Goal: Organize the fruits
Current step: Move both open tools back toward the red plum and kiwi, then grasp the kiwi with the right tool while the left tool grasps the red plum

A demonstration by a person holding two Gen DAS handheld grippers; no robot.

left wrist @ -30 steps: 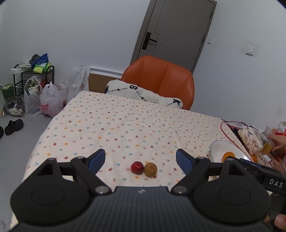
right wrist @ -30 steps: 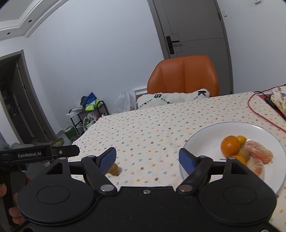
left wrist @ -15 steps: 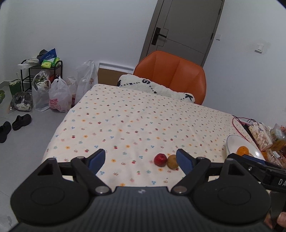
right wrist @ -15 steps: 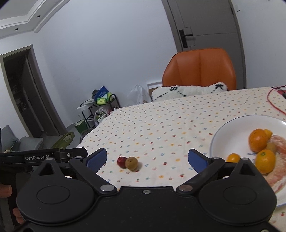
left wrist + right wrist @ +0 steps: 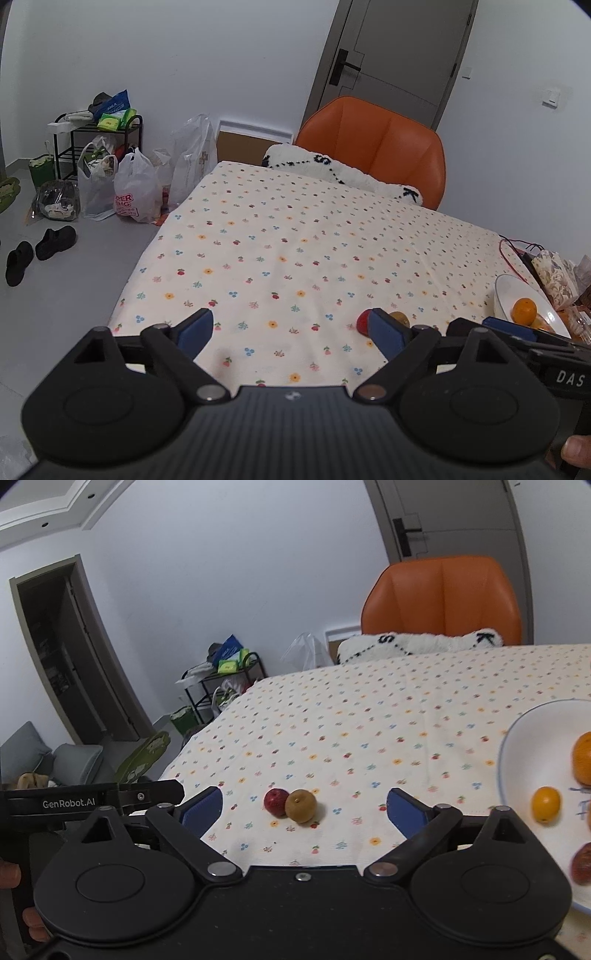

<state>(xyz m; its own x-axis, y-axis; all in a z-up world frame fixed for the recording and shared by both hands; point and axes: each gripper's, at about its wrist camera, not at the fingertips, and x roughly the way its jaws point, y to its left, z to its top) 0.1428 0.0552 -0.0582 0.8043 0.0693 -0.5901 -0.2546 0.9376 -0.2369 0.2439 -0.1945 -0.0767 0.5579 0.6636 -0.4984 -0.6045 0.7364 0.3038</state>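
Right gripper (image 5: pixel 303 808) hangs wide open and empty over the near edge of the counter (image 5: pixel 369 716), its two blue pads framing the pair of loose fruits that lie just beyond it. A small red fruit (image 5: pixel 275 802) and a brown fruit (image 5: pixel 301 805) sit touching each other on the patterned cloth, the red one to the left, both a little left of the midline between the pads and slightly farther out than the fingertips. A straight push forward, nudged left, would likely bring either fruit between the jaws.

Left gripper (image 5: pixel 291 332) is likewise spread apart and holds nothing. From its camera the same two fruits lie off to the right, the red fruit (image 5: pixel 364 321) partly hidden behind the right pad and the brown fruit (image 5: pixel 400 318) just past it, outside the span of the jaws. By that view the right gripper is the better placed for the pick, since the fruits sit inside its opening rather than beside it.

To the right on the counter stands a white plate (image 5: pixel 532 738) already carrying an orange (image 5: pixel 583 757), a small yellow fruit (image 5: pixel 545 804) and other pieces. The two loose fruits lie well apart from its rim, still to be gathered. An orange chair (image 5: pixel 443 598) stands at the far side.
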